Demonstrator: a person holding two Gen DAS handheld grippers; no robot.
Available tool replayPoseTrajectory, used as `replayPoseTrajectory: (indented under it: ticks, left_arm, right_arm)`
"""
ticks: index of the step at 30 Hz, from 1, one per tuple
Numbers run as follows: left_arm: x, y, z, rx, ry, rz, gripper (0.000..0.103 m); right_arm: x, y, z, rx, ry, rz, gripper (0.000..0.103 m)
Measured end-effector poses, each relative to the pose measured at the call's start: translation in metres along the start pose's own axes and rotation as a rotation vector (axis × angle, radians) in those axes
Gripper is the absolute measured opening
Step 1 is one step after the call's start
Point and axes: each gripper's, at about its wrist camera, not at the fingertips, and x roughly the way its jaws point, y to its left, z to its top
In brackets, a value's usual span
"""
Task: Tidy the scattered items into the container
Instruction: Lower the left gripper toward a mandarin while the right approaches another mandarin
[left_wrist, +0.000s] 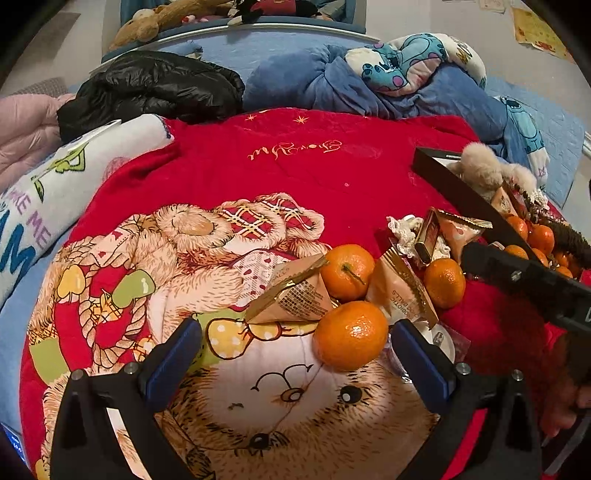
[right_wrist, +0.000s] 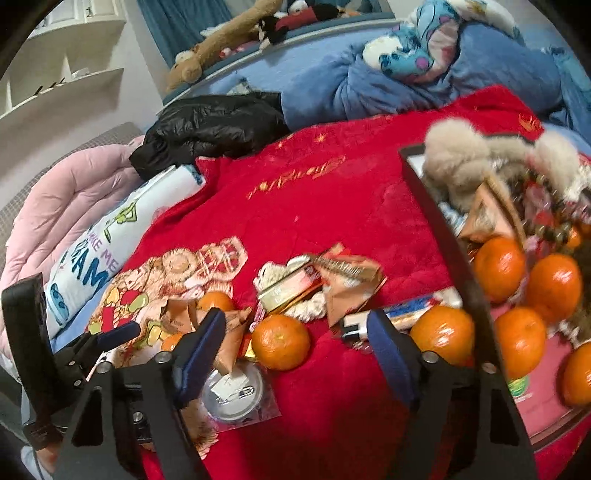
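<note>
Red bedding printed with a teddy bear covers the bed, with a black jacket and a blue blanket bunched behind it. On the red bedding lies a scatter of tangerines, snack packets and small oddments. Beside that scatter stands a dark-walled box, already holding several tangerines, a fluffy beige toy and a string of beads.

The left gripper hangs over the bear's face with its blue-padded jaws spread wide; nothing is between the pads, though one tangerine sits just beyond them, nearer the far finger. Behind that tangerine lie a brown snack packet and two more tangerines.

The right gripper stands close to the box wall, jaws apart and gripping nothing. Just past its fingers rests a tangerine, and another tangerine lies against the outside of the box wall. A round badge in a clear bag lies below the first of these.
</note>
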Motion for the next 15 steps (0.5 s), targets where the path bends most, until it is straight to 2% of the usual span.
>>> replayPoseTrajectory:
  ticks: [4,8,11,14,15]
  left_arm:
    - [0.003,-0.002,-0.001,0.005,0.011,-0.01,0.102]
    - [0.005,-0.004,-0.002,0.017,0.018,-0.019,0.094]
    - [0.007,-0.007,-0.002,0.03,0.026,-0.036,0.086]
    - [0.008,-0.012,-0.003,0.052,0.031,-0.044,0.075]
    - [0.009,-0.014,-0.004,0.063,0.032,-0.043,0.068]
  right_arm:
    - [0.004,0.004,0.0,-0.004,0.007,0.046,0.074]
    - [0.008,0.002,-0.002,0.003,0.018,0.041,0.07]
    - [0.008,0.0,-0.002,0.014,0.016,0.045,0.067]
    - [0.008,0.001,-0.002,0.009,0.018,0.045,0.063]
    - [0.008,0.001,-0.003,0.003,0.022,0.047,0.062]
